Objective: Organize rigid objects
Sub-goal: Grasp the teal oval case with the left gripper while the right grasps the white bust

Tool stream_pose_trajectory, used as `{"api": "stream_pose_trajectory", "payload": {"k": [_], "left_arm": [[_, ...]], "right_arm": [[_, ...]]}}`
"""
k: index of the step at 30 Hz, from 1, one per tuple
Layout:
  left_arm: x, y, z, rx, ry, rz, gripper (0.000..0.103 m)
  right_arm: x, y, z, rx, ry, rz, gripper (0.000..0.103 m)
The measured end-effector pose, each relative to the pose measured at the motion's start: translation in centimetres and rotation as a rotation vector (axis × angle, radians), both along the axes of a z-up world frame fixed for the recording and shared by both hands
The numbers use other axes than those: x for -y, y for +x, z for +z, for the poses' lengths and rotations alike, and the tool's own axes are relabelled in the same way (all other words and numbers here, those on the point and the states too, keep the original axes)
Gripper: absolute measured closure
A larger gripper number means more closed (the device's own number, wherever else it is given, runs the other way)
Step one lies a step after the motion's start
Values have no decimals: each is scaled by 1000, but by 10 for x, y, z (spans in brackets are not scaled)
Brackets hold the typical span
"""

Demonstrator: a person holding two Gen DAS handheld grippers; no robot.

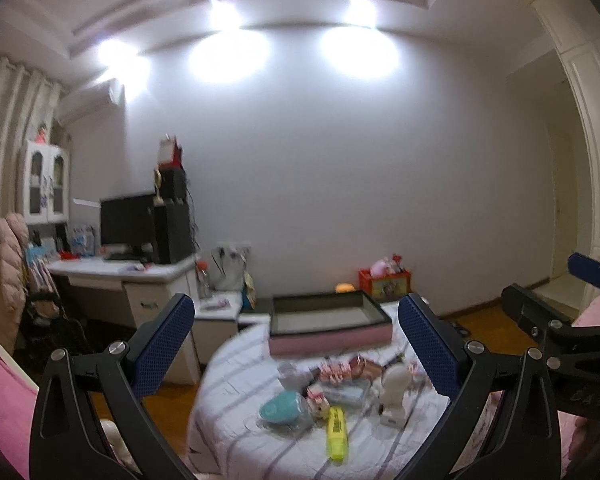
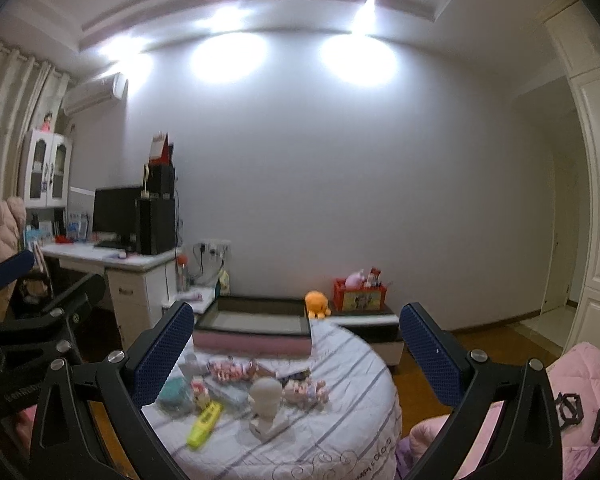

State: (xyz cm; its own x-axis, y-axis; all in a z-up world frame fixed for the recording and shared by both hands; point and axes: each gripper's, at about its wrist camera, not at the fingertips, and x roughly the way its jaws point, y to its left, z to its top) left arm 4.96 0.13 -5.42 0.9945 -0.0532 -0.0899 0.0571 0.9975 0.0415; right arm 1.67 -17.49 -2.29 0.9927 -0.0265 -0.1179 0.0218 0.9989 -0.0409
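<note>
A striped round table [image 1: 268,448] [image 2: 352,392] carries a clutter of small objects. Among them are a yellow highlighter [image 1: 336,432] [image 2: 205,424], a teal round case [image 1: 280,410] [image 2: 173,390], a white figurine on a base [image 1: 394,392] [image 2: 265,400] and several small pink-and-white packets [image 1: 334,372] [image 2: 304,390]. At the table's far side stands a pink-sided box with a dark rim [image 1: 328,320] [image 2: 256,328], empty inside. My left gripper [image 1: 296,344] hovers open above the table, nothing between its fingers. My right gripper [image 2: 296,348] is likewise open and empty.
A white desk [image 1: 132,276] [image 2: 112,260] with a monitor stands at the left. Behind the table are a low cabinet, an orange plush toy [image 2: 317,303] and a red box of toys [image 1: 385,282] [image 2: 359,294]. Pink bedding [image 2: 580,392] lies at the right over wooden floor.
</note>
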Motion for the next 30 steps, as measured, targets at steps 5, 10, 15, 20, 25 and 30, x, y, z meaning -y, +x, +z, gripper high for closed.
{"api": "stream_pose_trajectory", "payload": {"k": [5, 10, 15, 20, 25, 30], "left_arm": [[-6, 45, -43, -138, -30, -22, 0], [-14, 85, -92, -268, -42, 5, 0], [-23, 114, -132, -388, -12, 43, 0], [-32, 140, -154, -453, -23, 64, 0], [-36, 165, -170, -506, -32, 52, 0], [-45, 192, -188, -576, -83, 33, 0]], "right_arm": [[6, 46, -45, -113, -6, 3, 0], [19, 80, -88, -221, 26, -4, 0], [32, 110, -129, -322, 41, -19, 0], [34, 131, -161, -403, 74, 6, 0], [29, 145, -169, -427, 69, 32, 0], [28, 156, -169, -428, 83, 47, 0]]}}
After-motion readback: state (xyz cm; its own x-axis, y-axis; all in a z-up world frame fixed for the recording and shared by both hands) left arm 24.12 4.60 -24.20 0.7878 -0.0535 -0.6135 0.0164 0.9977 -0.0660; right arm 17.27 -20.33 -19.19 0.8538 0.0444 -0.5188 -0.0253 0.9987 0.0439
